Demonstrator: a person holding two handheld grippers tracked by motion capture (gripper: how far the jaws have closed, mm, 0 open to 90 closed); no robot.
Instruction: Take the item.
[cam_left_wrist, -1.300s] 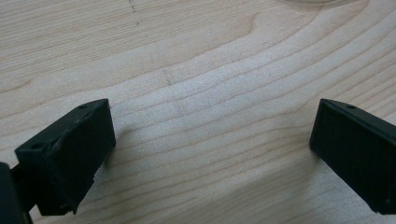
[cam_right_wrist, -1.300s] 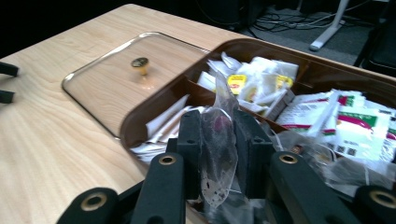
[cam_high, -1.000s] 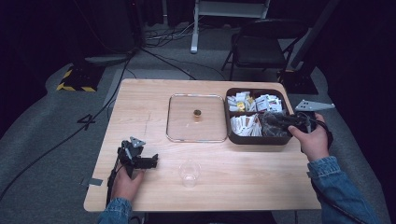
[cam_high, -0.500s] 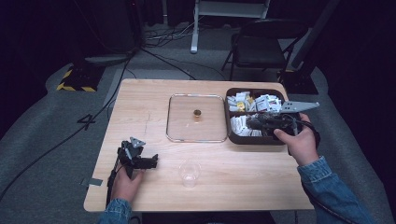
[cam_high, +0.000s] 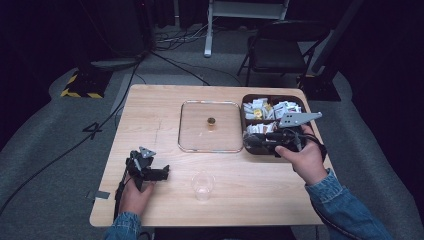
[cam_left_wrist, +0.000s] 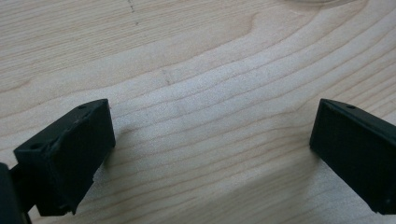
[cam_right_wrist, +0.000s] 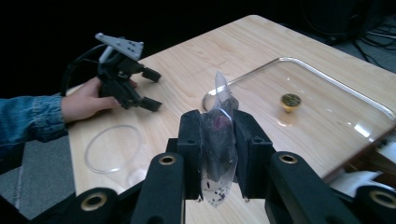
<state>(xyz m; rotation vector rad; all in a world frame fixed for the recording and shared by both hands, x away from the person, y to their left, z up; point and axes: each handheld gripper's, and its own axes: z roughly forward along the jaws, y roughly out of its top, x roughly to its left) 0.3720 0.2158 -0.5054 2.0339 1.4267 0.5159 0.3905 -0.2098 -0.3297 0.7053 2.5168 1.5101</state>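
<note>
Right gripper view: right gripper (cam_right_wrist: 218, 154) fingers pinch a clear sachet (cam_right_wrist: 219, 140) upright (probably bound for the cup (cam_high: 203, 185)), over the table (cam_high: 150, 115); left gripper (cam_left_wrist: 210, 154) rests open.

Lit from above, onto the table (cam_high: 165, 120) mostly; surroundings v. dim, near black beyond the grey floor (cam_high: 45, 165). High view soft, low detail, some compression smear. Faint shadows under the left gripper (cam_high: 161, 174) and clear cup (cam_high: 203, 185). Glare along rim of glass lid (cam_right_wrist: 327, 107) in right gripper view, w/ bright specks by the gold knob (cam_right_wrist: 290, 100). Same view: near jaws slightly blurred, clear packet (cam_right_wrist: 219, 140) catching light at its tip, bg black. Left gripper view bright, even; wood grain sharp at centre, jaws soft at edges, dark shadow beside left one.
</note>
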